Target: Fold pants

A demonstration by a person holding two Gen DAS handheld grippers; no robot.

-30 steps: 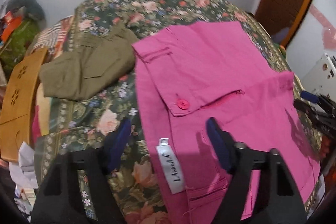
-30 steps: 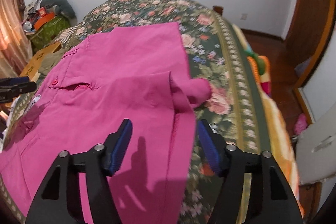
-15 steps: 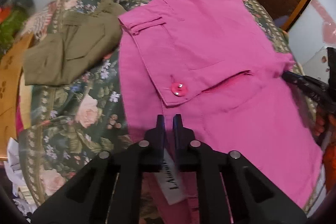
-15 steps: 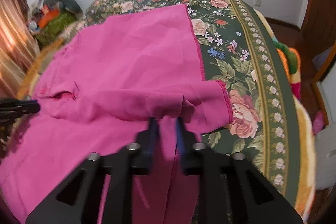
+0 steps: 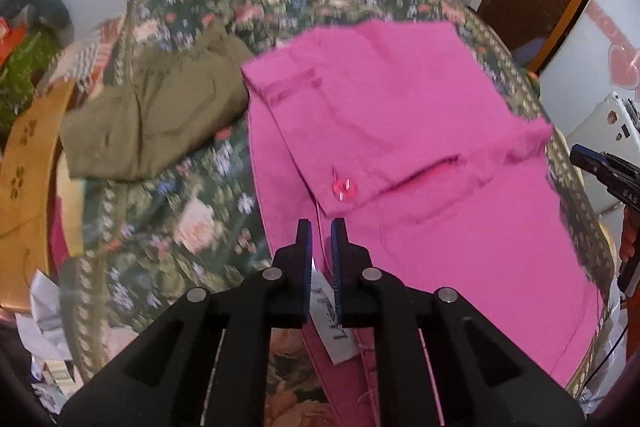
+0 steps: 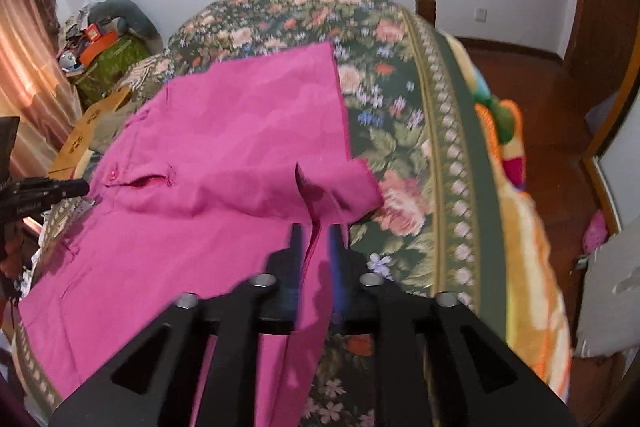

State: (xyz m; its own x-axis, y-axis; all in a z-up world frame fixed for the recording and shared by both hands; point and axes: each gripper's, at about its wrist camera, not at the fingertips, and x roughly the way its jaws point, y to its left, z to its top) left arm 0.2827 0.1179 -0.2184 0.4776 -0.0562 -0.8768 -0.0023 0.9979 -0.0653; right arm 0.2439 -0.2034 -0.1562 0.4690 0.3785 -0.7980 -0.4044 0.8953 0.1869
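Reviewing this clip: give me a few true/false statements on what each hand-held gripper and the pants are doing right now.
1. The left hand-held gripper is shut on the pink pants near the white label. True.
2. The right hand-held gripper is wide open above the bedspread. False: it is shut on the pink pants' edge.
3. An olive garment lies on the bedspread beside the pink pants. True.
4. The pink pants hang on a hanger. False: they lie spread on the floral bedspread.
5. The button on the pocket flap is black. False: it is pink.
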